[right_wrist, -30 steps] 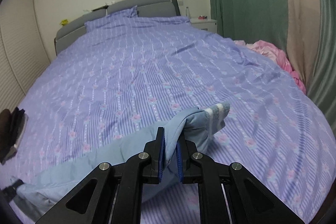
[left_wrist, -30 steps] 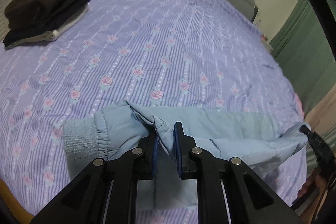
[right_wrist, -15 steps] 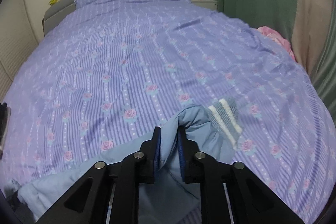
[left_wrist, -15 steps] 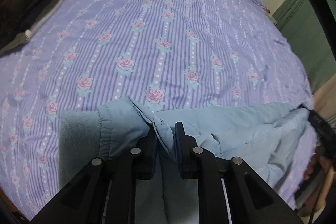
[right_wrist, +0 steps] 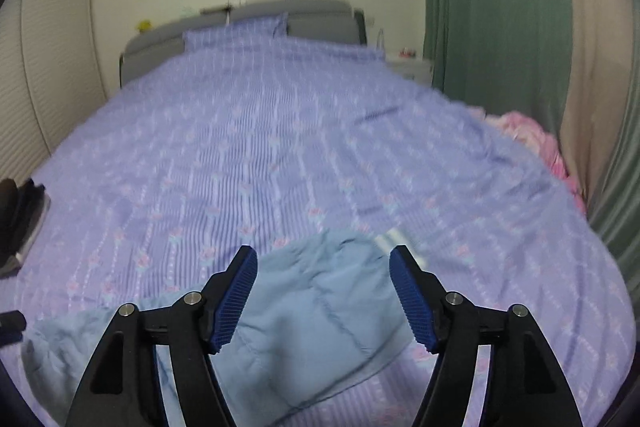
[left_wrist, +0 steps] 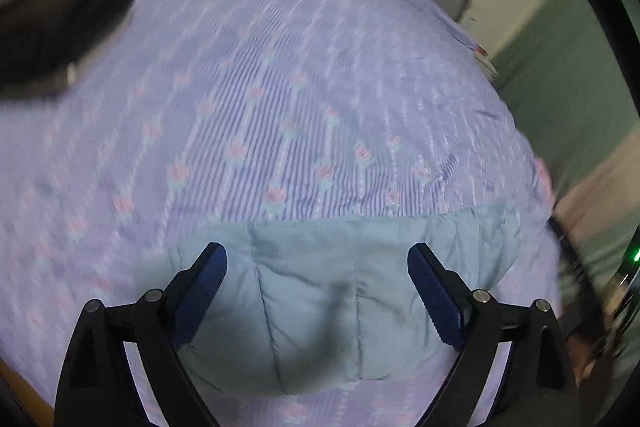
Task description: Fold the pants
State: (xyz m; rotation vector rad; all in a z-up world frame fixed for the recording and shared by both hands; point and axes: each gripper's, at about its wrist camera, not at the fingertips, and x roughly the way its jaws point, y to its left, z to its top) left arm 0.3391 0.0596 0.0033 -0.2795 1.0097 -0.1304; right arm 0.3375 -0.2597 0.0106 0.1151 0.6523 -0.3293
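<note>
Both tools are spread wide with nothing between their blue ribbed pads. Our left tool (left_wrist: 316,291) hangs just above the light blue quilted pants (left_wrist: 320,307), and our right tool (right_wrist: 322,291) hangs over the same garment (right_wrist: 320,311) toward its other end. We judge the wide spread to be deliberate: with the cloth let go, it can settle flat under its own weight.

These padded pants lie across the near edge of the bed, on the lilac striped bedspread with pink roses (left_wrist: 280,87). In the left view they form a long band with stitched seams running toward us, their far edge fairly straight. In the right view a grey-and-white ribbed cuff (right_wrist: 394,241) peeks out at the far corner, blurred. The band looks doubled over, though how many layers it has we cannot tell.

Placing the garment close to us leaves the rest of the bed free and keeps both ends within easy reach for a further fold. A dark stack of folded clothes (left_wrist: 52,39) sits well apart at the far left, likely the pile for finished items. Pink bedding (right_wrist: 536,139) is bunched beside the green curtain (right_wrist: 492,7).
</note>
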